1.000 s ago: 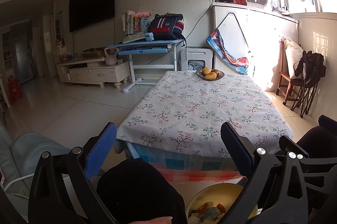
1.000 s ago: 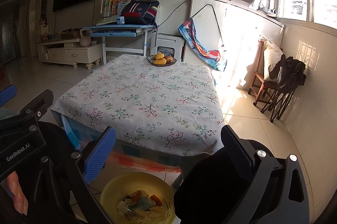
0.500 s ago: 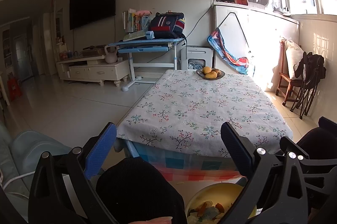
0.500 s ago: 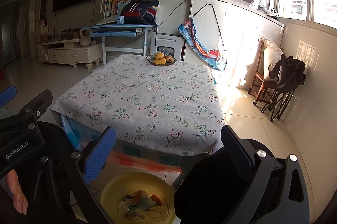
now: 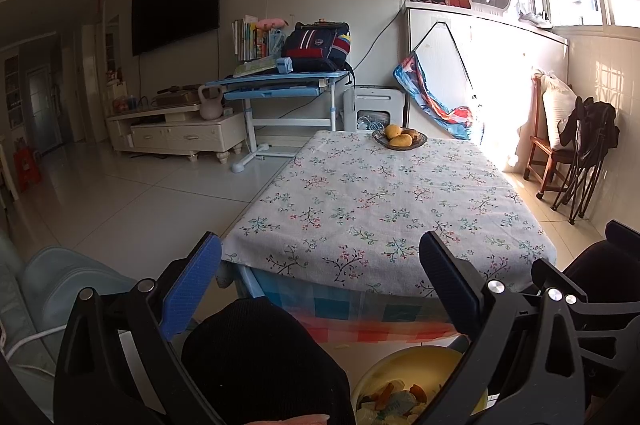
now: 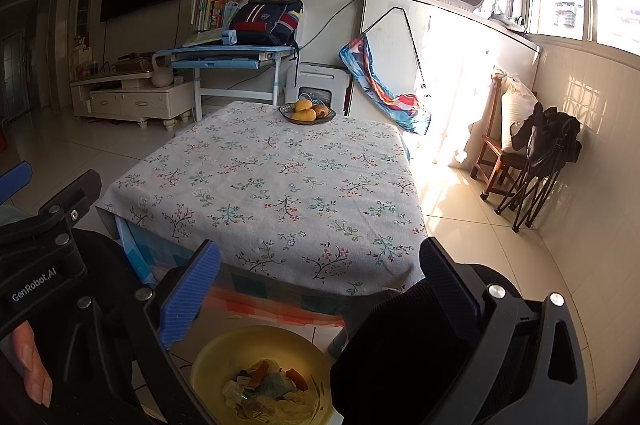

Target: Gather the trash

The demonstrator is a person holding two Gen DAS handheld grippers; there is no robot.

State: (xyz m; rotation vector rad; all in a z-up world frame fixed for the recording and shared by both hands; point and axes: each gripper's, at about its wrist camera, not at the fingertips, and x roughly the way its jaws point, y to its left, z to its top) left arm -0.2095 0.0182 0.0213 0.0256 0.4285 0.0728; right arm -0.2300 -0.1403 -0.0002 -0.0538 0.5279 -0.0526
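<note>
floral tablecloth table (image 6: 280, 185), fruit bowl (image 6: 307, 113)

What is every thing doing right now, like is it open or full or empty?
left gripper: open, holding nothing
right gripper: open, holding nothing
yellow bin: on the floor, uncovered, trash inside
fruit dish: on the table's far end, holding fruit
table: covered with a floral cloth
TV: screen dark
folding chair: folded, propped by the wall
backpack: lying on the blue desk
</note>
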